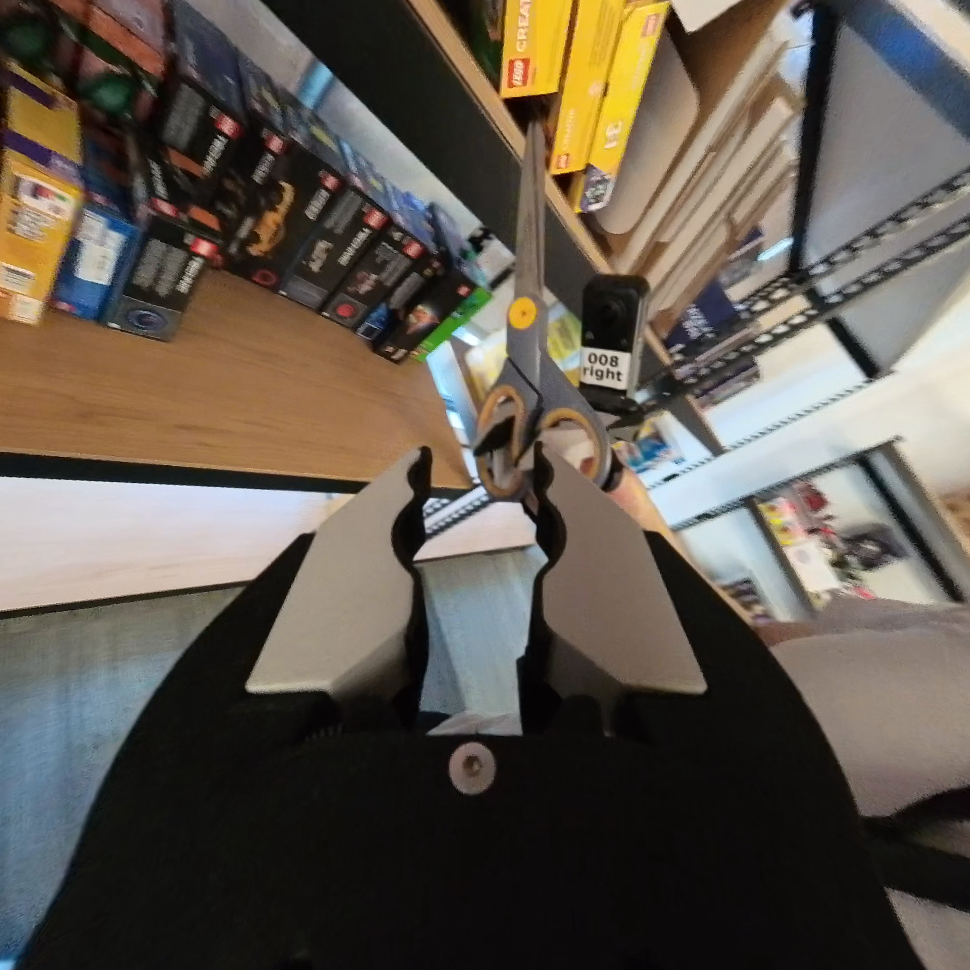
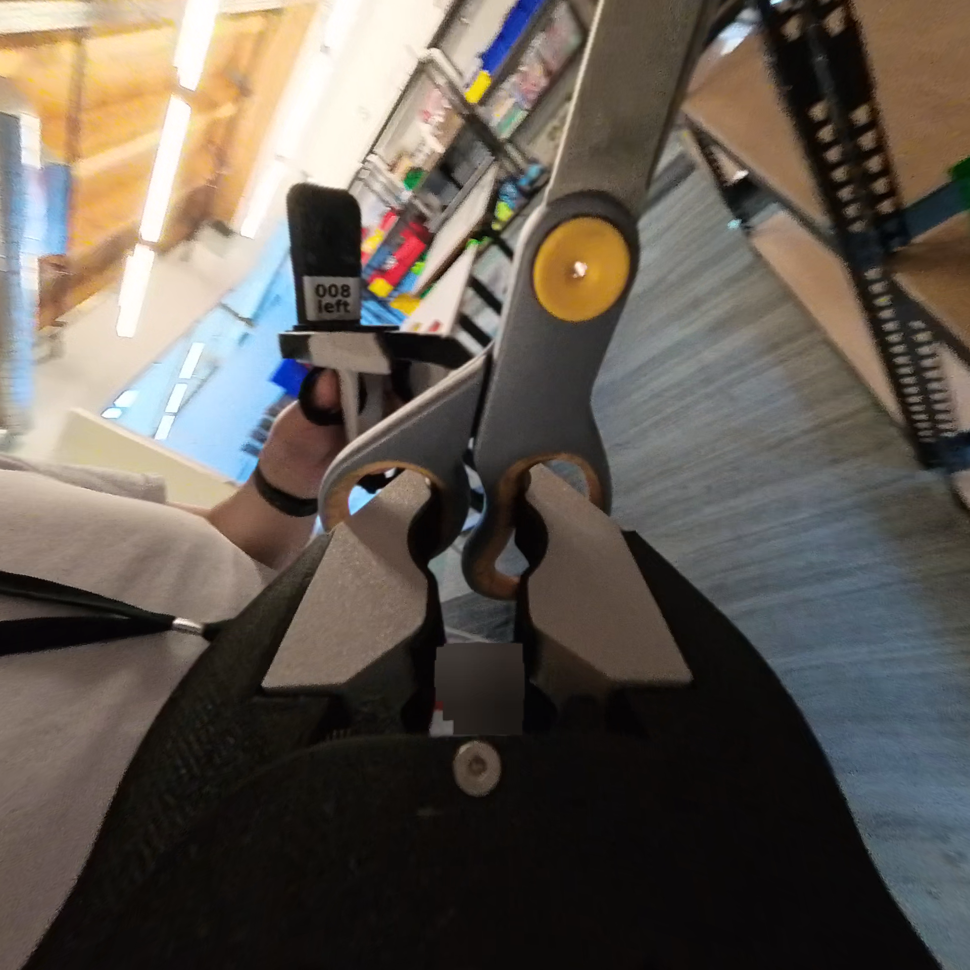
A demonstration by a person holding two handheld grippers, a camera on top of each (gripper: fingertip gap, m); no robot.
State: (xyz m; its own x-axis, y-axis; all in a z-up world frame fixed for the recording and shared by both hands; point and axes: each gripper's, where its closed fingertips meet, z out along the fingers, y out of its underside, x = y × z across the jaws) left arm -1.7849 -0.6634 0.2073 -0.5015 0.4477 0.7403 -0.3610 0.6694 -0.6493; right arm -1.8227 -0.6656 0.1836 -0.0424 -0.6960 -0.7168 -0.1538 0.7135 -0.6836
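Note:
Grey scissors with yellow-lined handles and a yellow pivot point(image 2: 580, 273) are held in the air, blades shut and pointing away. My right gripper point(image 2: 477, 475) has one finger in each handle loop, and the inner handle bars sit between the fingers. In the left wrist view the scissors point(image 1: 525, 315) stand upright just beyond my left gripper point(image 1: 480, 455), which is open and empty; its right fingertip is close to the handles. The right gripper's black camera block point(image 1: 611, 315) shows behind the scissors. The left gripper also shows in the right wrist view point(image 2: 341, 362), held by a hand.
A wooden shelf point(image 1: 236, 399) carries several boxed toy sets point(image 1: 294, 231). More yellow boxes point(image 1: 572, 78) and cardboard fill the shelves to the right. A black perforated metal rack point(image 2: 861, 262) stands to the right over grey carpet point(image 2: 761, 525). A person's light sleeve point(image 2: 105, 551) is at the left. There is about 5 cm between the tips of the two grippers.

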